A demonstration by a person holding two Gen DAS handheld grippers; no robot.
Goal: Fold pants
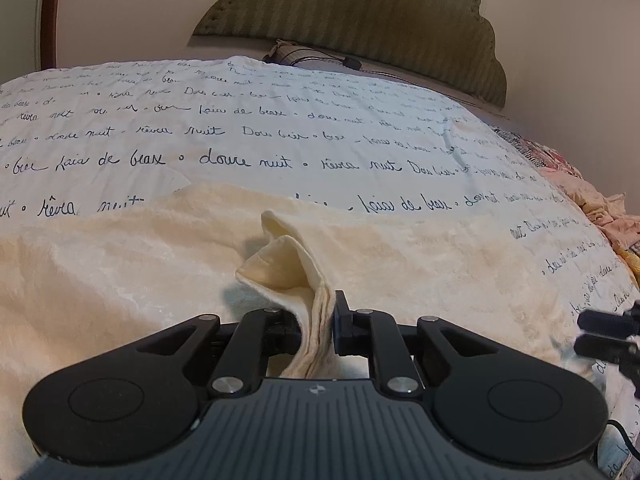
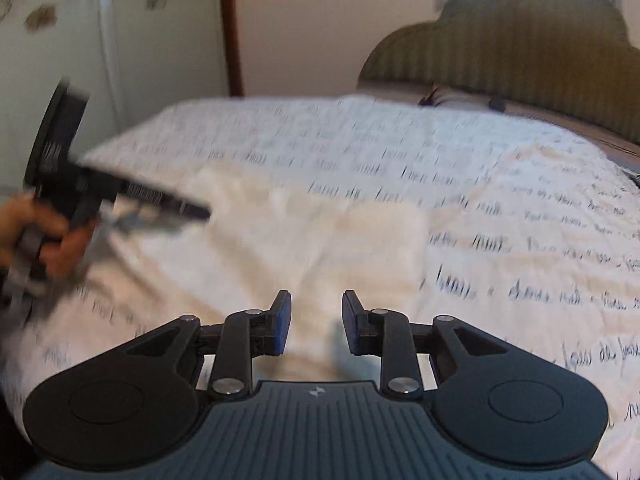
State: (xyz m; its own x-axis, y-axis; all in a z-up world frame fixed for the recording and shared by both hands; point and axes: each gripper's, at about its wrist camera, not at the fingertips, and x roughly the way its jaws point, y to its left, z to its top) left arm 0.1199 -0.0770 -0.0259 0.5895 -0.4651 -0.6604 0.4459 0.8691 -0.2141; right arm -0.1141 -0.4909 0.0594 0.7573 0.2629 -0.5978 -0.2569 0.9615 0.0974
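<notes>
Pants (image 1: 280, 264): cream, spread across the bed (image 1: 280, 128), lower half of the left wrist frame.
Left hand-held gripper (image 1: 316, 320): a bunched fold stands between its jaws, whether pinched I cannot tell.
Right hand-held gripper (image 2: 316, 324): released, empty, above the cream cloth.

Script-printed bedspread (image 1: 280, 128), green headboard (image 1: 360, 12), perhaps cables (image 1: 320, 58).

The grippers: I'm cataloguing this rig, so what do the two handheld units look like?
Both match. The left gripper and right gripper each have a grey ribbed body with a small logo, two round black discs at the sides, and black linkage arms with silver pivot pins. The right one's pads look blue. A black cable trails from the left unit.
</notes>
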